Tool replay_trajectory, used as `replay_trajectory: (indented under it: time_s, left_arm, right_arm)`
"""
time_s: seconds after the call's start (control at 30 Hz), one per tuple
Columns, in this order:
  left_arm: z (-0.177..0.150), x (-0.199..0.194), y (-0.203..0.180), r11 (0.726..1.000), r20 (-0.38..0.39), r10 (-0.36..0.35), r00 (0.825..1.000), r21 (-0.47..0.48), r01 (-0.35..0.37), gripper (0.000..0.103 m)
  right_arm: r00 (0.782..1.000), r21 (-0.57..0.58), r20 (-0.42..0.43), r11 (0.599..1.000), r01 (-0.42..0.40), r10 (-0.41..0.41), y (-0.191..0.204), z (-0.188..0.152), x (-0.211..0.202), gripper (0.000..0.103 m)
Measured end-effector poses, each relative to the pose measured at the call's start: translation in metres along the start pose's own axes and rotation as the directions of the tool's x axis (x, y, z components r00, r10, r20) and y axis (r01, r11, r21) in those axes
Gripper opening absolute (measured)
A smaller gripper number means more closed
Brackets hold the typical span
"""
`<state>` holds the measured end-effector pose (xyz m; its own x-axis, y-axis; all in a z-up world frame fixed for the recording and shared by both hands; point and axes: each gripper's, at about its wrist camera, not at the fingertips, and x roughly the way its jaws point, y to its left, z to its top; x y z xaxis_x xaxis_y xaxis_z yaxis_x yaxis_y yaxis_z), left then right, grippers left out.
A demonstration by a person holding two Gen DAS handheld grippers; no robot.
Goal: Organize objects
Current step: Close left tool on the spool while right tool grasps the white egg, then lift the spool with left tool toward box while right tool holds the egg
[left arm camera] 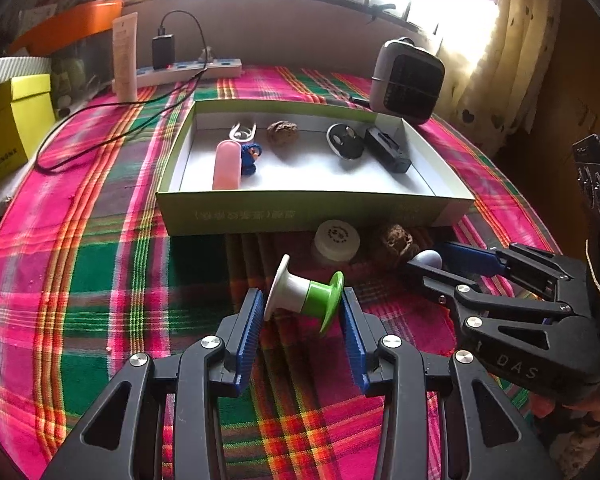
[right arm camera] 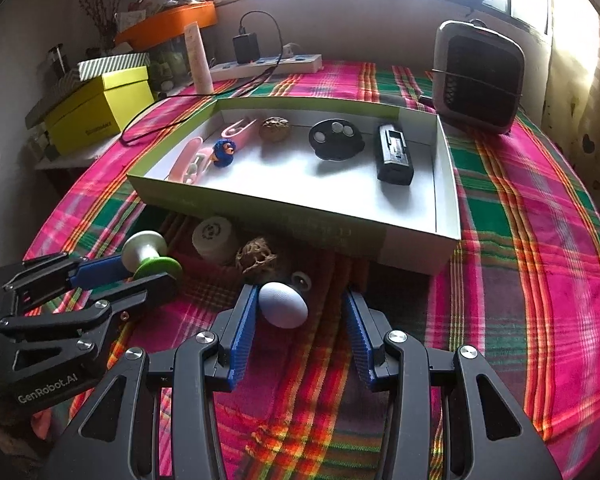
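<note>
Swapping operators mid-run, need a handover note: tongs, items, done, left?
Left tongs: shut on green-and-white spool, in front of the box.
Right tongs: open; pale egg against one pad, other pad clear.
Done: pink case, clip, blue figure, boxed walnut, black disc, black pack lie in the box.
Left: spool, egg, white cap, second walnut, all outside by the near wall.

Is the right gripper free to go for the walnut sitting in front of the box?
Probably not yet: the right gripper has the pale egg between its jaws. The walnut lies just beyond, unblocked.
</note>
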<state>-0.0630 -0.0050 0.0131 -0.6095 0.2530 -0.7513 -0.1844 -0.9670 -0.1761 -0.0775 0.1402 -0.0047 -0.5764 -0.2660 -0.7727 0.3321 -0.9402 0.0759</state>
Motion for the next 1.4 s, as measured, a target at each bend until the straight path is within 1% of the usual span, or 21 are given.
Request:
replay_trajectory:
  time_s: [0.33, 0.43, 0.5, 0.57, 0.63, 0.87, 1.4]
  left_arm:
    - [0.0026, 0.0029, -0.0001, 1.0, 0.003, 0.003, 1.0, 0.006, -0.003, 0.037]
    - [0.0042, 0.0046, 0.001, 1.0, 0.005, 0.001, 1.0, 0.005, -0.001, 0.037]
    - [0.0041, 0.0047, 0.0008, 1.0, 0.005, 0.001, 1.0, 0.006, -0.001, 0.036]
    - [0.0038, 0.0044, 0.0005, 1.0, 0.005, 0.002, 1.0, 0.006, -0.002, 0.033]
    - [0.0038, 0.0042, 0.0005, 1.0, 0.005, 0.001, 1.0, 0.005, -0.001, 0.033]
    - [0.0041, 0.0042, 0.0019, 1.0, 0.005, 0.002, 1.0, 0.005, -0.002, 0.033]
    - [0.0053, 0.0038, 0.0022, 1.0, 0.01, 0.011, 1.0, 0.011, -0.011, 0.033]
  right_arm:
    - [1.0, 0.001, 0.001, 1.0, 0.006, -0.006, -0.0015, -0.0006, -0.0008, 0.044]
    - [1.0, -0.008, 0.003, 1.0, -0.002, 0.002, -0.0011, -0.0009, -0.0014, 0.036]
    - [1.0, -0.02, 0.001, 1.0, 0.001, -0.001, 0.0007, -0.0012, -0.0013, 0.034]
    - [1.0, -0.029, 0.003, 1.0, 0.001, -0.001, 0.0021, -0.001, -0.0017, 0.029]
    - [1.0, -0.03, 0.007, 1.0, 0.001, -0.001, 0.002, -0.0011, -0.0024, 0.026]
    - [1.0, -0.013, 0.015, 1.0, 0.004, -0.004, -0.0013, -0.0012, -0.0037, 0.026]
    - [1.0, -0.014, 0.025, 1.0, 0.004, -0.004, -0.0014, -0.0019, -0.0058, 0.026]
